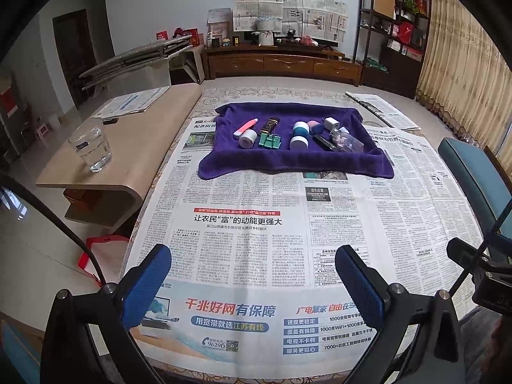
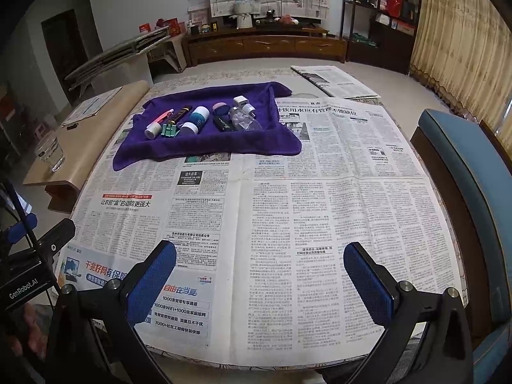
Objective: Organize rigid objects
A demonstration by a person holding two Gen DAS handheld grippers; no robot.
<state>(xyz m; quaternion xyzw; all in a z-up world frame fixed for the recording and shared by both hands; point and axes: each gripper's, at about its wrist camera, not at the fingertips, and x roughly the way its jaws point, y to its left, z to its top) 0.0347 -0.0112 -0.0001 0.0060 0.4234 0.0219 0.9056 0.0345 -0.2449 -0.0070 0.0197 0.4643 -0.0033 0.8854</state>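
Observation:
A purple towel (image 1: 256, 163) (image 2: 256, 147) lies at the far side of the newspaper-covered table. On it lie small rigid items: a pink pen (image 1: 245, 127), a white jar (image 1: 247, 138), green binder clips (image 1: 270, 141), a dark tube (image 1: 269, 124), teal-and-white jars (image 1: 300, 134), a white charger (image 1: 332, 124), a clear bottle (image 1: 347, 140) and a black tube (image 1: 324, 141). My left gripper (image 1: 252, 256) and right gripper (image 2: 259, 256) are both open and empty, hovering over the near part of the table, well short of the towel.
Newspaper sheets (image 1: 249, 230) cover the table. A glass of water (image 1: 91, 148) stands on a low beige side table (image 1: 144, 134) at the left. A blue chair (image 2: 464, 172) is at the right. A folded newspaper (image 2: 332, 81) lies beyond the towel.

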